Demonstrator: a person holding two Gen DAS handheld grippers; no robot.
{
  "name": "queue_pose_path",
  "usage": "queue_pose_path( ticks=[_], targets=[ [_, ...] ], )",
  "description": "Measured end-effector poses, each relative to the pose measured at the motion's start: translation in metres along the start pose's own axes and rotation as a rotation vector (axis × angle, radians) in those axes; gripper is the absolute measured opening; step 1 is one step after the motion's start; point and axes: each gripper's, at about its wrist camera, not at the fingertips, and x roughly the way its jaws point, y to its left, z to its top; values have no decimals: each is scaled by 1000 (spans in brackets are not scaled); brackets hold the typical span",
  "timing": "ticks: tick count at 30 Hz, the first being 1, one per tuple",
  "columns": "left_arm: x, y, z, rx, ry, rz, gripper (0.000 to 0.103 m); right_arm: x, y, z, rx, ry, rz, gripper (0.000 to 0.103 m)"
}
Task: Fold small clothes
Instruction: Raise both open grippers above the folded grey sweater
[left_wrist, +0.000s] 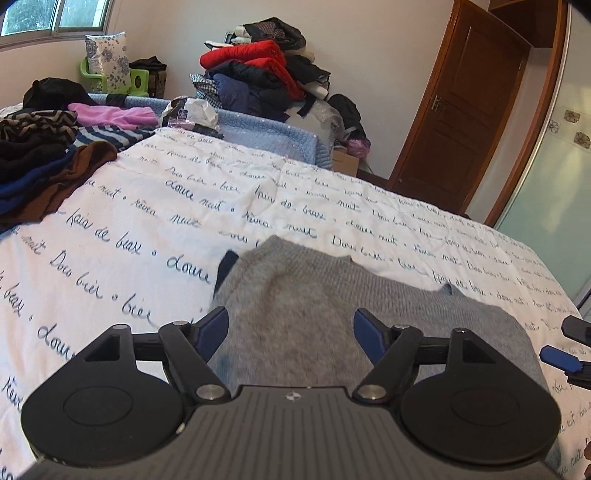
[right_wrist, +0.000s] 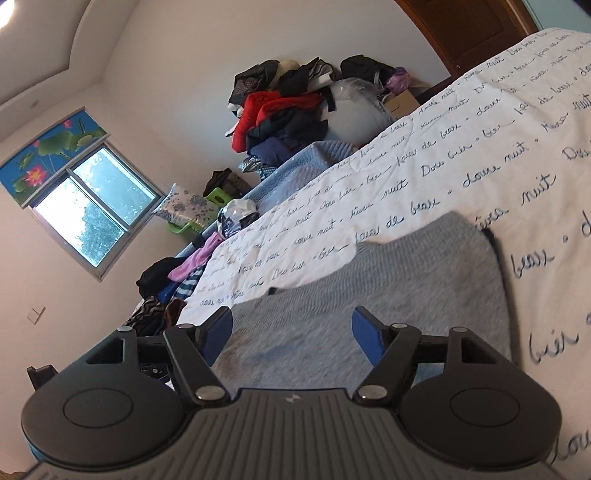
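A small grey knitted garment (left_wrist: 317, 295) lies flat on the white bedspread with blue script (left_wrist: 147, 221). My left gripper (left_wrist: 290, 328) is open just above the garment's near part, jaws wide apart and empty. My right gripper (right_wrist: 291, 328) is open over the same grey garment (right_wrist: 388, 280), camera tilted, jaws empty. The right gripper's blue fingertips (left_wrist: 557, 358) show at the right edge of the left wrist view, beside the garment's right end.
A heap of dark, brown and striped clothes (left_wrist: 40, 158) lies on the bed's far left. A tall pile of jackets, one red (left_wrist: 255, 62), stands behind the blue quilted bed end (left_wrist: 266, 133). A wooden door (left_wrist: 461, 110) is at the right.
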Motion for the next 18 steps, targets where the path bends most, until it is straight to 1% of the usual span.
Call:
queue_pose_path(
  ticks=[2, 8, 14, 18],
  targets=[
    [-6, -1, -5, 2, 8, 8, 74, -5, 5, -7, -7, 7, -5, 75],
    [-18, 1, -20, 21, 34, 49, 75, -12, 17, -27, -30, 47, -45, 76],
    [-26, 14, -28, 10, 51, 64, 76, -18, 26, -49, -34, 84, -84, 76],
    [-30, 25, -32, 9, 58, 63, 76, -22, 37, -67, -76, 95, -120, 76]
  ],
)
